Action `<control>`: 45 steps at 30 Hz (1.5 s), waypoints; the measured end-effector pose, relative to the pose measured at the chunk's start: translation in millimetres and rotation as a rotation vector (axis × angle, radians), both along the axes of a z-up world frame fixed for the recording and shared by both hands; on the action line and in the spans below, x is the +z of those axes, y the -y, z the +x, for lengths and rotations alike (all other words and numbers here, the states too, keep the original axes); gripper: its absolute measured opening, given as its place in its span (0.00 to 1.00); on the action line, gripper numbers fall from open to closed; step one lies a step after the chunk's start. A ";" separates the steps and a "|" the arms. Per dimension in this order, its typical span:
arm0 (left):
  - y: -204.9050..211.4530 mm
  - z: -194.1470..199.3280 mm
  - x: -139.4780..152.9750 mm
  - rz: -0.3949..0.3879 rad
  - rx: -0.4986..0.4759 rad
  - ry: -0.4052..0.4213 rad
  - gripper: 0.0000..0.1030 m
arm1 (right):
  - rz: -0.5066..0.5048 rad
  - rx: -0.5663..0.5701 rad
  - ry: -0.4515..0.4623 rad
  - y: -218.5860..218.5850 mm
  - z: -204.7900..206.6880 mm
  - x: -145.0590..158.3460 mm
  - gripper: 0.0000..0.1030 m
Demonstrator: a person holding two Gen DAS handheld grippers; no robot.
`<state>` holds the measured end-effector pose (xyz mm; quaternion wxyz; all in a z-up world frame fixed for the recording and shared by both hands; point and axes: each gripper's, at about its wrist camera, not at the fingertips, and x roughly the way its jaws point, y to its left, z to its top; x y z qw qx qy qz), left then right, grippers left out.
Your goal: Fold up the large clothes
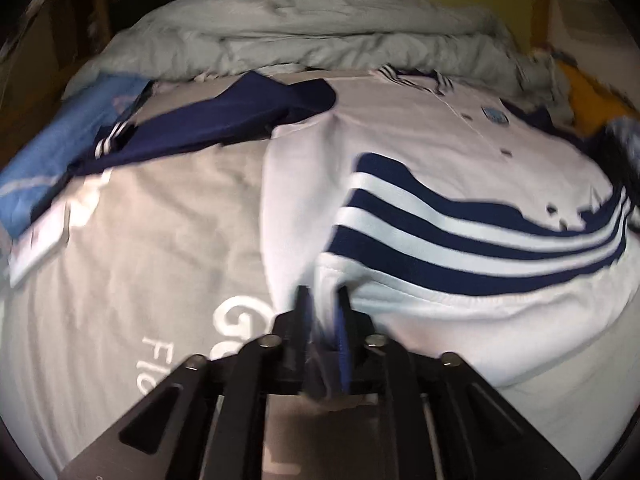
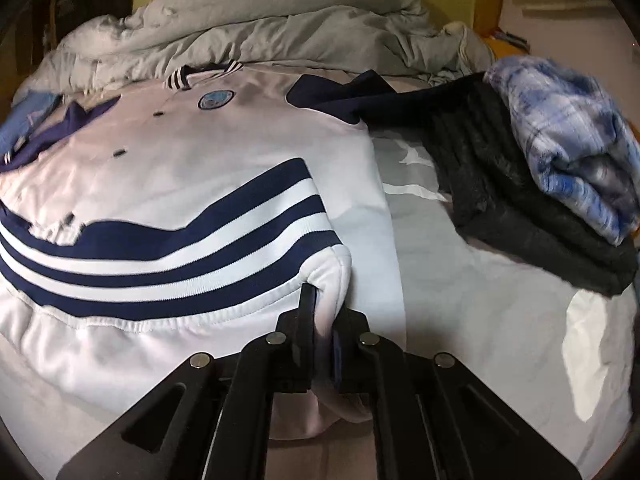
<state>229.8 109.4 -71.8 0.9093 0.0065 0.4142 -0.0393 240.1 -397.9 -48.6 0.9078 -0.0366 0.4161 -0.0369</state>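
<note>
- Black fingers of my left gripper [image 1: 322, 312] sit nearest the lens, closed down on the near left corner of the white track jacket [image 1: 420, 152]; a pinch of white and navy cloth fills the gap between them.
- On the other side I see my right gripper [image 2: 326, 312] clamped the same way on the jacket's [image 2: 224, 152] near right corner, the hem bunched between its fingers.
- Largest thing in view, the jacket lies front-up across the bed [image 2: 460, 300], collar at the far end against the rumpled grey duvet [image 2: 280, 20], navy-and-white stripes running across the part nearest me.
- I judge the fold barely begun: the body is spread flat, one navy sleeve [image 1: 224, 116] lies out to the left, and no lengthwise or crosswise fold shows yet.
- Off to the right, a dark knit [image 2: 520, 208] and a blue plaid piece [image 2: 568, 140] are stacked, seemingly folded already.
- Left of the jacket lies grey printed fabric [image 1: 140, 240], with a light blue garment [image 1: 60, 152] at its far corner.
</note>
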 end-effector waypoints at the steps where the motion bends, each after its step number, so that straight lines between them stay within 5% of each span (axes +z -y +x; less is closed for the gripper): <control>1: -5.0 -5.6 5.4 -0.028 0.016 0.016 0.21 | 0.022 -0.004 0.007 4.9 -0.3 1.5 0.06; 5: 2.4 -25.6 22.4 0.076 0.016 0.105 0.21 | 0.119 0.005 0.097 15.2 -8.7 20.0 0.07; 7: 8.5 -25.4 18.1 0.118 0.029 0.079 0.21 | 0.102 0.028 0.144 10.1 -9.4 28.5 0.07; 11: 12.4 -19.3 6.8 0.152 0.022 0.051 0.21 | 0.052 0.005 0.033 6.3 3.9 9.2 0.08; 15: 7.1 -21.7 9.7 0.133 0.026 0.094 0.33 | 0.050 -0.014 0.027 13.7 0.6 4.5 0.22; 21: 14.7 -40.5 34.2 0.109 -0.006 0.213 0.35 | 0.004 -0.049 0.115 10.0 -18.2 19.2 0.54; 29: 33.5 -68.1 69.3 0.106 -0.013 0.375 0.73 | -0.016 0.016 0.284 -17.0 -45.9 50.4 0.80; 32: 41.1 -74.5 75.2 0.099 -0.011 0.397 0.90 | -0.009 0.037 0.342 -28.9 -56.3 59.3 0.99; 35: 50.1 -81.2 74.9 0.140 0.000 0.439 0.99 | -0.007 0.076 0.396 -42.3 -66.7 66.6 1.00; 45: 70.1 -97.4 74.7 0.113 -0.054 0.459 1.00 | 0.084 0.107 0.400 -63.3 -91.8 64.4 1.00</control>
